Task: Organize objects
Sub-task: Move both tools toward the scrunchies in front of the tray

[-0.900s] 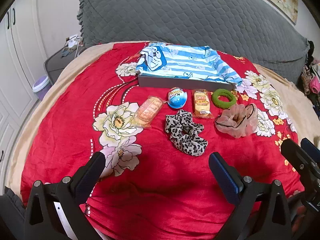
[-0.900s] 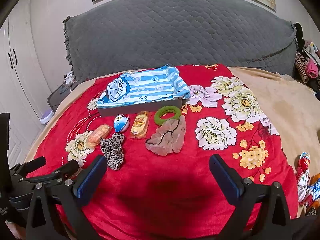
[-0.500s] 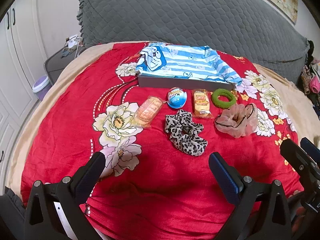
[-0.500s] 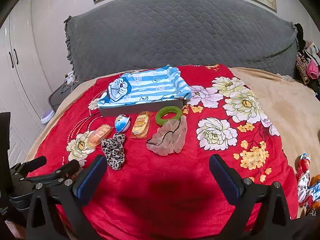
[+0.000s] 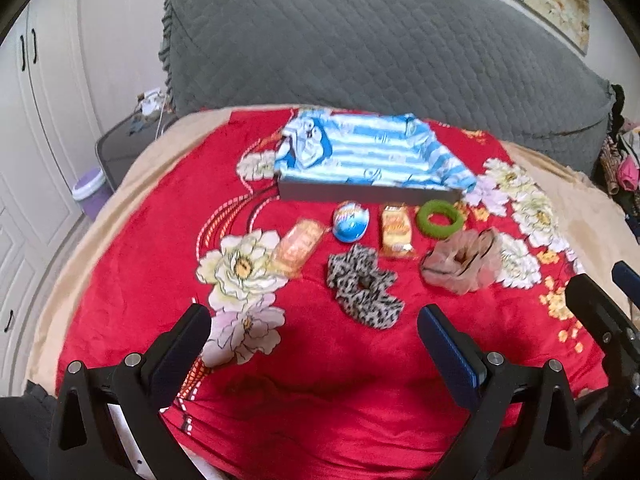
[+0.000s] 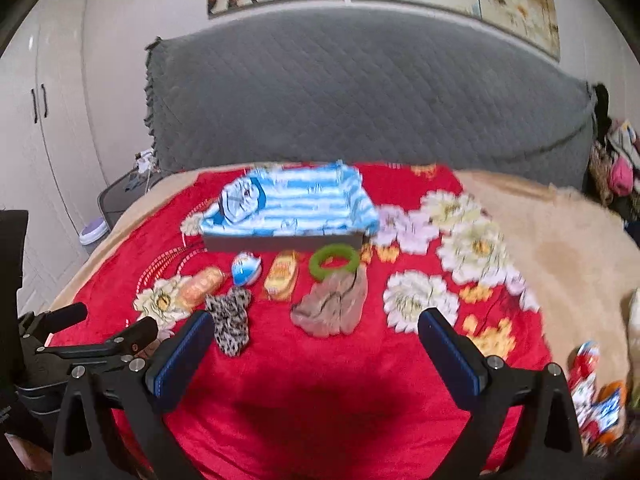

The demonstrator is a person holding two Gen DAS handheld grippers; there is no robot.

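Note:
A grey box lined with blue striped cloth (image 5: 366, 192) (image 6: 280, 242) stands on the red flowered bedspread. In front of it lie an orange snack pack (image 5: 298, 246) (image 6: 200, 286), a blue egg toy (image 5: 350, 222) (image 6: 245, 268), a yellow snack pack (image 5: 396, 230) (image 6: 282, 276), a green ring (image 5: 440, 219) (image 6: 334, 261), a leopard scrunchie (image 5: 362, 286) (image 6: 232, 320) and a beige scrunchie (image 5: 462, 260) (image 6: 332, 306). My left gripper (image 5: 314, 332) is open and empty, short of the leopard scrunchie. My right gripper (image 6: 316, 334) is open and empty, short of the beige scrunchie.
A grey quilted headboard (image 5: 360, 48) rises behind the box. White cupboards (image 5: 32, 128) and a purple bin (image 5: 90, 190) stand left of the bed. More snack packs (image 6: 596, 396) lie on the tan blanket at the right. Clothes (image 6: 616, 160) hang at far right.
Both grippers have tilted up and drifted slightly, so the objects sit lower in view and the frames are blurred. Both jaws stay open. The objects have not moved.

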